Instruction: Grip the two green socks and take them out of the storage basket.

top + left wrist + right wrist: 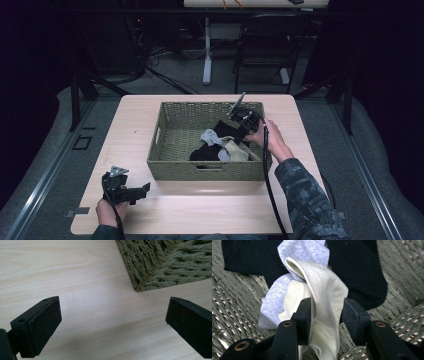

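Note:
A woven olive basket (210, 172) stands in the middle of the light wooden table (130, 150). Inside it lie a cream sock (324, 290), a light grey sock (272, 305) and black socks (357, 270), tangled together. My right gripper (327, 303) reaches down into the basket (234, 297), and its jaws stand on either side of a raised fold of the cream sock, which hangs loose between the pads. From the high view the same gripper (235, 132) is over the sock pile (237, 150). My left gripper (113, 307) is open and holds nothing, low over the table beside the basket's front left corner (162, 265).
The basket's walls surround my right gripper on all sides. Bare tabletop (75, 277) lies to the left of the basket and in front of it. A dark chair (265, 45) and a table leg (207, 50) stand beyond the far edge.

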Action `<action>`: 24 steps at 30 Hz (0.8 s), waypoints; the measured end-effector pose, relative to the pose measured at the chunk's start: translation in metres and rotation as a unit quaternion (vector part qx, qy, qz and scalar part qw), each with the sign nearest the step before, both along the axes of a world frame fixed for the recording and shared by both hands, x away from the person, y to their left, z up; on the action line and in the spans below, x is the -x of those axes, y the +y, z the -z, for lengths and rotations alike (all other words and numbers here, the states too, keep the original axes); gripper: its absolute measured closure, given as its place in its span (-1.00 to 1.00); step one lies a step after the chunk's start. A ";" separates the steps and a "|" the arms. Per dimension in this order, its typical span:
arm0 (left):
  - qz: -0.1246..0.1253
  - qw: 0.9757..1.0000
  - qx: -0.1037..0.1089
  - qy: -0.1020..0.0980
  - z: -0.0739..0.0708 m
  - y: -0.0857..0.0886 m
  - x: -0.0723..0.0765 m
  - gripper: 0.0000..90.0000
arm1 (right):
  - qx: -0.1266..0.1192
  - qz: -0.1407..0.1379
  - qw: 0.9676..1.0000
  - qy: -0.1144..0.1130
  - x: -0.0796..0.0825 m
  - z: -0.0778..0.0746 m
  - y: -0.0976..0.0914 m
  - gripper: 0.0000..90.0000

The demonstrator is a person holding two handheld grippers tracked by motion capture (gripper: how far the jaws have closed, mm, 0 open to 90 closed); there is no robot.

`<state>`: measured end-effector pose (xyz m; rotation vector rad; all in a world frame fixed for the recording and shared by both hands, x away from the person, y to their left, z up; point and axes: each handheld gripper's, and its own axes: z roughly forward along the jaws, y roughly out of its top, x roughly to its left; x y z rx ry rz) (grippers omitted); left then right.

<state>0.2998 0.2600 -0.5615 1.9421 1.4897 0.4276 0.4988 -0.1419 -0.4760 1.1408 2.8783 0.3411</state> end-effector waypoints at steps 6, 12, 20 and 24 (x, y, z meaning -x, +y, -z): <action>0.001 1.000 0.000 0.001 0.000 0.000 0.000 -1.00 | 0.003 0.000 1.000 0.006 -0.001 0.004 0.001 0.46; 0.001 1.000 0.000 0.001 0.000 -0.001 0.000 -1.00 | 0.004 0.000 1.000 0.016 0.001 0.003 0.000 0.94; 0.001 1.000 0.001 0.000 0.000 -0.001 0.000 -1.00 | 0.004 0.000 1.000 0.002 0.005 -0.011 -0.003 0.95; 0.001 1.000 0.001 0.001 0.000 -0.001 0.000 -1.00 | 0.001 0.006 1.000 -0.013 0.007 -0.028 -0.007 0.95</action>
